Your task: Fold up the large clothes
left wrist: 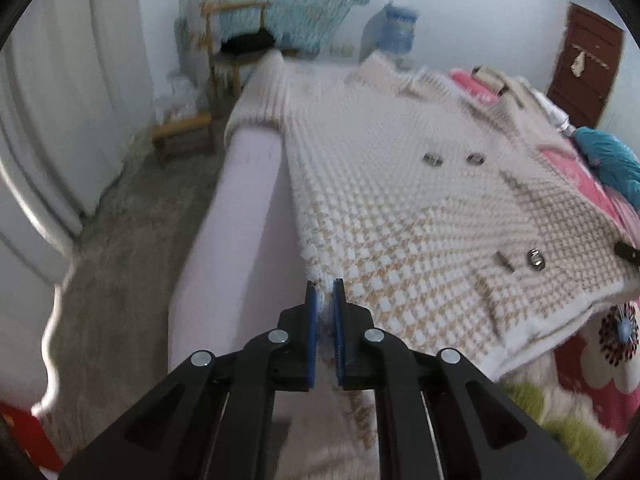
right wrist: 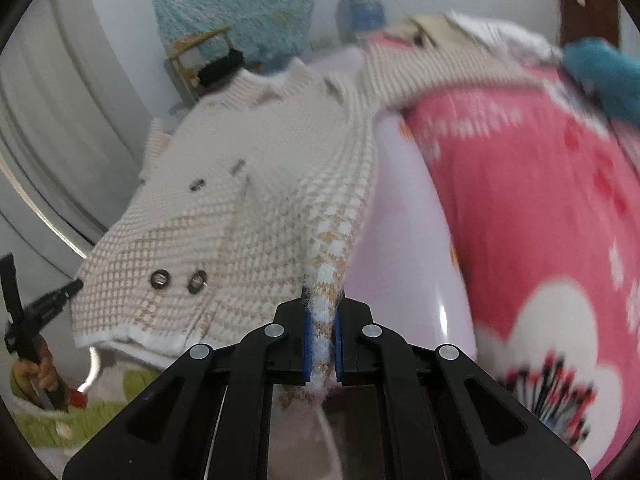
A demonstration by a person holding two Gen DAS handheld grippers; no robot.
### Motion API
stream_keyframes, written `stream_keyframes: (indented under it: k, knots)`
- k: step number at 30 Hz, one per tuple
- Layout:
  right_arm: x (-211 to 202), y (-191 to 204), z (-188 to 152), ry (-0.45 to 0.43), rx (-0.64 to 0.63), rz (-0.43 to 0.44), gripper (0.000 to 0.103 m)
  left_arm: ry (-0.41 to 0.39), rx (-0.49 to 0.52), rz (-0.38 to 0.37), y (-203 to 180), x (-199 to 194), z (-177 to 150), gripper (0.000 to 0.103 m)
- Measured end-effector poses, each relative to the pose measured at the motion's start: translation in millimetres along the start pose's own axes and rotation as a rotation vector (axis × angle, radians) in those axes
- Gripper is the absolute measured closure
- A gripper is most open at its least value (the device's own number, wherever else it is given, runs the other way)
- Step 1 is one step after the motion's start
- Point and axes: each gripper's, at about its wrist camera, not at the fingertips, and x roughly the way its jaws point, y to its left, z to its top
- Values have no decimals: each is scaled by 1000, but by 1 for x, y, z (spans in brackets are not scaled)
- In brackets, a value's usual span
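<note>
Gripping fuzzy houndstooth knit coat [right wrist: 256,208], both tongs [left wrist: 325,292] [right wrist: 323,312]

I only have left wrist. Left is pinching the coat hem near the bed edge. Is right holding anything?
Observer: Yes. The right gripper is shut on the coat, with a bunched strip of hem squeezed between its blue pads.
Operator: Same edge as mine?
Observer: It looks like the bottom hem; the left gripper shows at the opposite corner in the right wrist view.
Operator: What's on right's side of the coat?
Observer: A pink floral blanket fills the right side there.
</note>
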Motion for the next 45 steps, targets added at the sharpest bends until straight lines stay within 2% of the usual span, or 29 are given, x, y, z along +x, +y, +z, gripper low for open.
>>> stream_keyframes:
  k: [3,5,6,7,8,9,11,15,17,20,27,28,30,34,35,37,39,42,45]
  knots:
    - [27,-15,-22,109,51,-45,91,74,-42,-18,10,17,-12,93]
    - [25,-20,-23,120,66,-80,87,90,-48,-16,15,18,-11,92]
    - [22,-19,-23,111,63,-93,76,81,-38,1,17,15,-9,90]
    - [11,-17,-21,76,52,-120,64,57,-20,20,18,9,-6,82]
    - [0,-13,-18,40,39,-142,59,36,-12,27,22,3,-2,74]
    - [-9,-9,-15,9,25,-159,53,19,-13,28,26,-1,2,70]
    - [-22,4,-3,-52,-10,-175,50,-22,-19,14,28,-7,12,63]
    - [-8,37,21,-91,-77,-111,42,-60,1,-19,15,-1,35,58]
    - [7,55,30,-92,-120,-88,41,-66,20,-60,3,11,52,53]
    - [41,76,46,-74,-174,-65,41,-46,45,-81,-19,34,68,53]
    - [89,79,79,-39,-96,-20,41,3,48,-109,-41,79,89,49]
    - [93,78,79,-28,-89,-23,44,15,47,-109,-42,86,91,48]
    - [112,74,78,32,-67,-39,50,40,46,-109,-41,96,93,47]
    - [139,65,57,166,-45,-95,51,94,53,-106,-39,115,88,43]
    - [138,64,54,167,-39,-97,51,92,52,-112,-38,116,87,39]
    - [132,71,60,167,-52,-120,49,91,56,-133,-39,116,86,32]
    - [122,86,71,119,-92,-125,44,100,67,-143,-41,117,86,27]
    - [115,120,90,54,-160,-64,28,114,85,-145,-45,120,88,20]
    - [127,153,103,45,-212,-7,17,114,81,-148,-47,123,89,16]
